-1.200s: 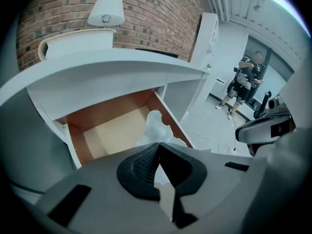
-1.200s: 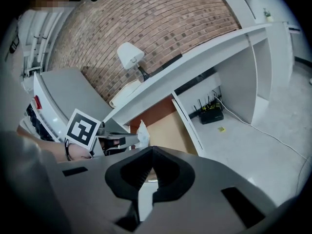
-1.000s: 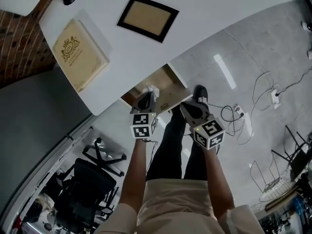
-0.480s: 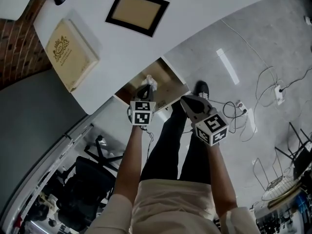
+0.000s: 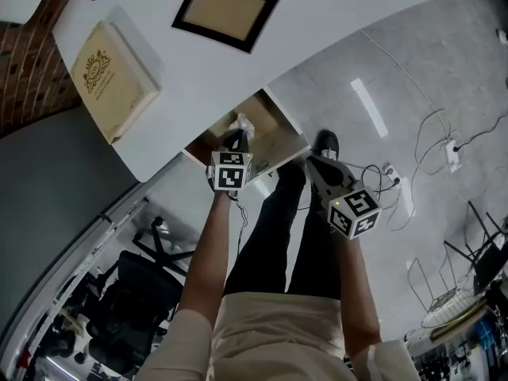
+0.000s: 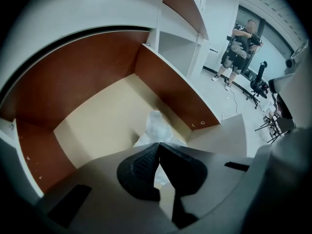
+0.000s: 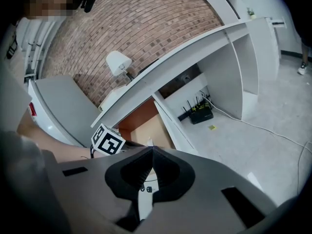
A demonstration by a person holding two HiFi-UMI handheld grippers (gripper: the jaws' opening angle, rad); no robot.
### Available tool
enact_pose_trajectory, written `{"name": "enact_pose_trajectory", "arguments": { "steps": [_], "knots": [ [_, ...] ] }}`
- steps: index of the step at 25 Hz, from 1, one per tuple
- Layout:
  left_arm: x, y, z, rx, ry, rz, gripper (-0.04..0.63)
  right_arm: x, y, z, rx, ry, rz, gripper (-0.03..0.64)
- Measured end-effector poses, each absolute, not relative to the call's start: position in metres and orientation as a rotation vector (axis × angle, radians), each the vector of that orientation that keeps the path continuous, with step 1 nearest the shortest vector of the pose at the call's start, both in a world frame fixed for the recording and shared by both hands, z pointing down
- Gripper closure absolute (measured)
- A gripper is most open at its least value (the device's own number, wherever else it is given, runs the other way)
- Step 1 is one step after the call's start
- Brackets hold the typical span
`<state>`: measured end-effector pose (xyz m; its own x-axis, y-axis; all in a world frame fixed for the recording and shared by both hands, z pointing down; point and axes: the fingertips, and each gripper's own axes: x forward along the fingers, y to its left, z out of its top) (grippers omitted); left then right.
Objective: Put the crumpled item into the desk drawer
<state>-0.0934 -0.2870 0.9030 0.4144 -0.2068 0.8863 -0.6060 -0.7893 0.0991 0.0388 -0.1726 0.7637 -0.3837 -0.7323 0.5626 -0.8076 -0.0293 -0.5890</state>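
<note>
Gripping crumpled item [image 6: 156, 125], left tool [image 6: 157, 146] over open drawer [image 6: 168, 90], right tool [image 7: 152, 149] closed

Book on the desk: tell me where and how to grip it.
Pinch the book across its thickness at the long edge nearest the desk's end, coming in level from that side; it lies flat, so jaws from above would likely slip.

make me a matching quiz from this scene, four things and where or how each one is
1 crumpled paper
2 book
3 picture frame
4 right gripper

a shut, empty
b black-edged, on the desk
c cream with a gold crest, on the desk
d pinched in the left gripper over the open drawer

Pairs: 1-d, 2-c, 3-b, 4-a
</note>
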Motion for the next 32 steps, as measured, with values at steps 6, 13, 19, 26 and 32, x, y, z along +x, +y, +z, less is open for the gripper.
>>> {"name": "enact_pose_trajectory", "arguments": {
  "steps": [6, 13, 19, 26, 32],
  "knots": [
    [-0.093, -0.293, 0.903, 2.240, -0.740, 1.290, 0.578, 0.025, -0.180, 0.768, 1.640, -2.147, 1.407, 0.594],
    [-0.097, -0.295, 0.911, 2.212, -0.745, 1.284, 0.578, 0.009, -0.190, 0.760, 1.566, -2.178, 1.402, 0.594],
    [-0.095, -0.299, 0.917, 2.208, -0.750, 1.284, 0.578, 0.012, -0.185, 0.758, 1.563, -2.168, 1.414, 0.594],
    [-0.100, -0.302, 0.926, 2.176, -0.757, 1.295, 0.578, 0.013, -0.174, 0.765, 1.559, -2.145, 1.441, 0.594],
    [-0.103, -0.301, 0.931, 2.163, -0.750, 1.312, 0.577, 0.016, -0.172, 0.765, 1.579, -2.144, 1.453, 0.594]
  ]
}}
